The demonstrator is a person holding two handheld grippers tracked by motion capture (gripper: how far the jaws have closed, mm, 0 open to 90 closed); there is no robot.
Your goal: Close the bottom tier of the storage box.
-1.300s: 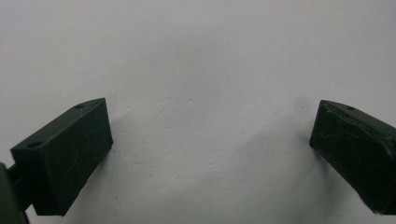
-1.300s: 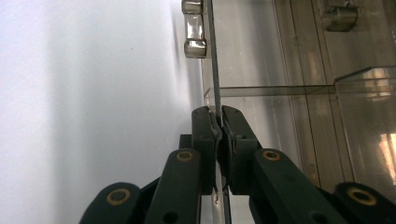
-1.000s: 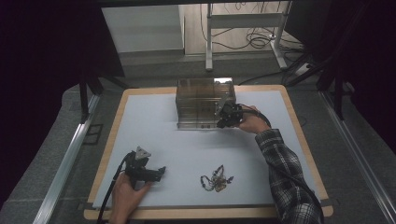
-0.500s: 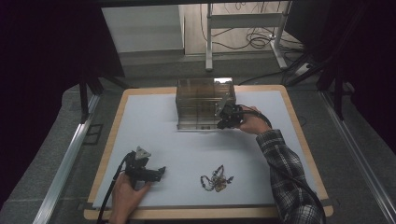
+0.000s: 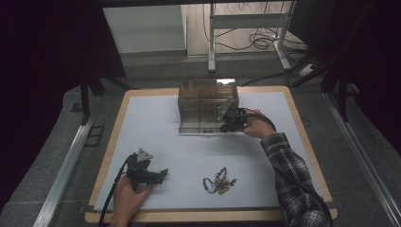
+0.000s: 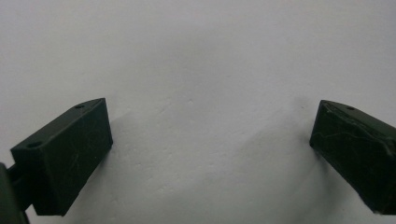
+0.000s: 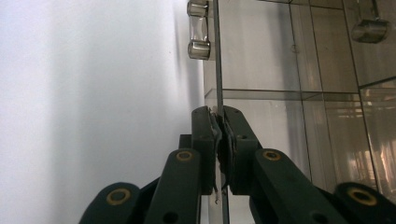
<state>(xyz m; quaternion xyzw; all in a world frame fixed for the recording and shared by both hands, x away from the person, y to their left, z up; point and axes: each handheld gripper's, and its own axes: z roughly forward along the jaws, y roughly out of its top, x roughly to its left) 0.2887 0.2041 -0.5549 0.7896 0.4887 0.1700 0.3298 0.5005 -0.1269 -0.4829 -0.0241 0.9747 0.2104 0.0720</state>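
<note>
A clear acrylic box [image 5: 203, 101] with inner compartments stands at the back centre of the white mat [image 5: 265, 156]. My right gripper [image 5: 227, 124] is at the box's front right corner. In the right gripper view the right gripper [image 7: 219, 126] is shut on the edge of a thin clear panel [image 7: 217, 70] of the box, below a clear knob [image 7: 198, 30]. My left gripper [image 5: 163, 175] rests on the mat at the front left. Seen in its own view, the left gripper [image 6: 210, 149] is open wide over bare mat. A tangle of jewellery [image 5: 218, 181] lies at the front centre, apart from both grippers.
The mat lies on a wooden board [image 5: 118, 127] with grey floor around it. A second clear knob [image 7: 369, 28] sits further along the box front. Metal frame legs [image 5: 212, 42] and cables stand beyond the table's far edge.
</note>
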